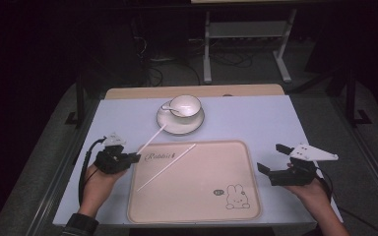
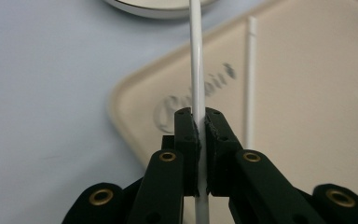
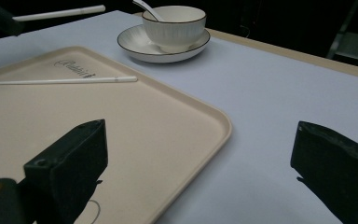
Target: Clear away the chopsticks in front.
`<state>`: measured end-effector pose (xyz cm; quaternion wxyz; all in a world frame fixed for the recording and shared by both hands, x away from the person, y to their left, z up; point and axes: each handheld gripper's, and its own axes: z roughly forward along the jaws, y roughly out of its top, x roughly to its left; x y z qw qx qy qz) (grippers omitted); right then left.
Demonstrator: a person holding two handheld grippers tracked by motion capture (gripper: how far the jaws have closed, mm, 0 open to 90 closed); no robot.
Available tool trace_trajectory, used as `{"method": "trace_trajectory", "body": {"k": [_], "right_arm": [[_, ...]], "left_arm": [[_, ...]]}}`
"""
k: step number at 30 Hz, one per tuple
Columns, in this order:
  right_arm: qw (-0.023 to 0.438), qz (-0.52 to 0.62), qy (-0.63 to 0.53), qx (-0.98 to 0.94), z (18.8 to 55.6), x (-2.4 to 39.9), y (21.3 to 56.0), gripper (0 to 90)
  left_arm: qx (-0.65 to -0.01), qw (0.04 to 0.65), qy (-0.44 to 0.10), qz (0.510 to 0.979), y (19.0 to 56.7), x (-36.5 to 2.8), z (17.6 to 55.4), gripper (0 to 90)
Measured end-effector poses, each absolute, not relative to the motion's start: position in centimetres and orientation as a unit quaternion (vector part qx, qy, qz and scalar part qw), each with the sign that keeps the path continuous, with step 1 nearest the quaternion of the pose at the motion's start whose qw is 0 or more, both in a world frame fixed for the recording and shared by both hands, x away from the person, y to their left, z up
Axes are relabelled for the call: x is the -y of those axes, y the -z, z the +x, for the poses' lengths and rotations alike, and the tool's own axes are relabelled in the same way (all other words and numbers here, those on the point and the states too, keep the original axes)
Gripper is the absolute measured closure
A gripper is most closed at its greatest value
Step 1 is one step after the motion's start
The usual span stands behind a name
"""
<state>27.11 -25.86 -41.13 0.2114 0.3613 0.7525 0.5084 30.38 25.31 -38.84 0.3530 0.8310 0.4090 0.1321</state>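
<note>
My left gripper hovers at the left edge of the beige tray, shut on a white chopstick that points toward the saucer. In the left gripper view the chopstick runs straight up between the closed pads of the left gripper. A second white chopstick lies diagonally on the tray. My right gripper rests open at the tray's right edge, nothing between its jaws. In the right gripper view the right gripper spans the tray's corner.
A white bowl with a spoon stands on a saucer behind the tray. The tray bears a rabbit drawing. A pale blue mat covers the table; a shelf frame stands beyond.
</note>
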Motion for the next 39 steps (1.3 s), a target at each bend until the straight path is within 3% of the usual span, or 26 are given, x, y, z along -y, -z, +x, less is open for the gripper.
{"method": "trace_trajectory", "body": {"k": [7,18,39], "right_arm": [[0.212,0.359,-0.508,-0.754,27.1,25.8,41.1,3.2],[0.209,0.358,-0.507,-0.756,27.1,25.7,41.2,3.2],[0.209,0.358,-0.507,-0.755,27.2,25.7,41.2,3.3]], "left_arm": [[-0.383,0.353,-0.110,0.846,39.8,-22.1,29.8,84.5],[-0.346,0.307,-0.094,0.882,42.2,-18.4,30.0,84.4],[-0.339,0.288,-0.102,0.890,43.1,-17.6,30.3,82.8]]}}
